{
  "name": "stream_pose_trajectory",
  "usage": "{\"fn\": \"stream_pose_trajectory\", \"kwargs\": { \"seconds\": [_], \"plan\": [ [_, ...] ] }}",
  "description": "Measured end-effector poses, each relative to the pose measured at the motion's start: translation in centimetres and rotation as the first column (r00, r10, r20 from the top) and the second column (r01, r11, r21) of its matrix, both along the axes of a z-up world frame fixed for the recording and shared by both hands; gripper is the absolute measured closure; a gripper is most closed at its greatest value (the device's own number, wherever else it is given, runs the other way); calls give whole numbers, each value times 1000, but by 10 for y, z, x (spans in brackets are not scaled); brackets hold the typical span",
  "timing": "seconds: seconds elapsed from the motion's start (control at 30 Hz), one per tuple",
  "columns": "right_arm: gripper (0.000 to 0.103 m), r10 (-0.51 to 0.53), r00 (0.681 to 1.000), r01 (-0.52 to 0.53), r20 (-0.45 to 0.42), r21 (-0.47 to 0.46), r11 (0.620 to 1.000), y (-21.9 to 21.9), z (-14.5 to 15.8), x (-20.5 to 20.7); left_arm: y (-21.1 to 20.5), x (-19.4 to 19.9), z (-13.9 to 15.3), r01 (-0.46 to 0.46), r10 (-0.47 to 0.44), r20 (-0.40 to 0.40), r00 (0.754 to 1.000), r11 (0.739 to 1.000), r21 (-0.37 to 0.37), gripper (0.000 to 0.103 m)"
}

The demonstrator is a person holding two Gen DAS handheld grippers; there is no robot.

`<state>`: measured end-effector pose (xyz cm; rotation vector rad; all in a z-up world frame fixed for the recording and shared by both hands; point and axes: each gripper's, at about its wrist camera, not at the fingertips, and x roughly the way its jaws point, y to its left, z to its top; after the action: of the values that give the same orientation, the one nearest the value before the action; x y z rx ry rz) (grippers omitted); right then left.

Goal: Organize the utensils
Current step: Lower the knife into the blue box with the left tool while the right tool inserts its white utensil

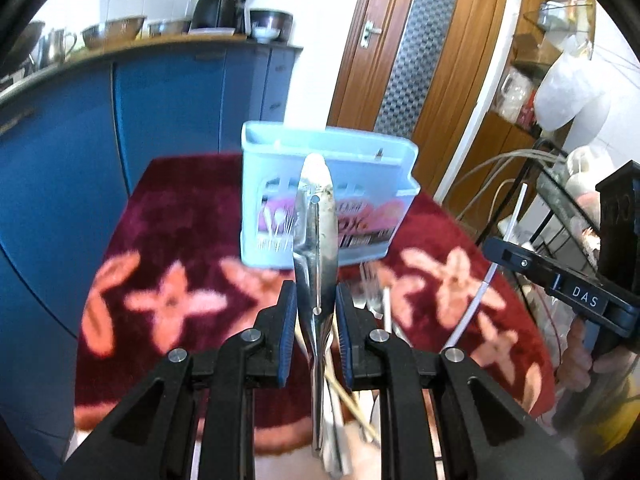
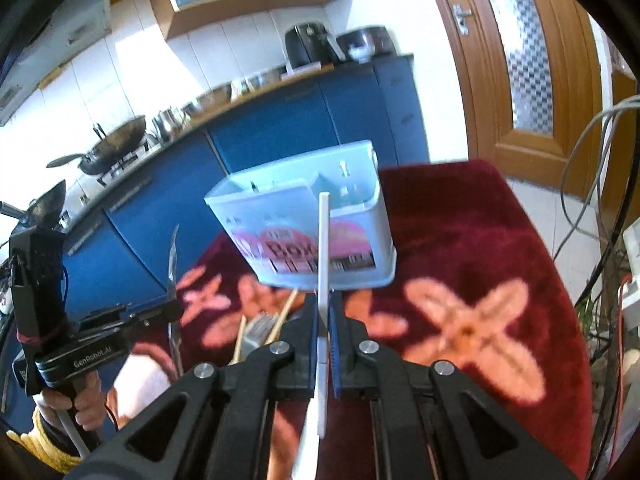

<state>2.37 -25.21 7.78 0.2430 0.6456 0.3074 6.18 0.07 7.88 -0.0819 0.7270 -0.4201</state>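
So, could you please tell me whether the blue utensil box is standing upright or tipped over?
Upright: the blue utensil box stands on its base on the red floral cloth, open top facing up.

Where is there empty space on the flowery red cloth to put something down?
The red cloth lies bare to the right of the blue utensil box, out to its edge by the door. There is also a bare stretch left of the box, toward the blue cabinets. In front of the box it is crowded: loose forks and chopsticks lie there.
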Motion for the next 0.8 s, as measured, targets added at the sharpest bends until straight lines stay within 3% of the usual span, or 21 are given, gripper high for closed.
{"fn": "stream_pose_trajectory", "kwargs": {
  "seconds": [0.47, 0.8],
  "plan": [
    [97, -18, 983, 28, 184, -52, 998, 6, 63, 14, -9, 22, 69, -18, 26, 177, 984, 999, -45, 84],
    [97, -57, 974, 77, 218, -83, 994, 1, 84, 47, -8, 69, 110, -108, 113, 324, 939, 994, -32, 84]
  ]
}}
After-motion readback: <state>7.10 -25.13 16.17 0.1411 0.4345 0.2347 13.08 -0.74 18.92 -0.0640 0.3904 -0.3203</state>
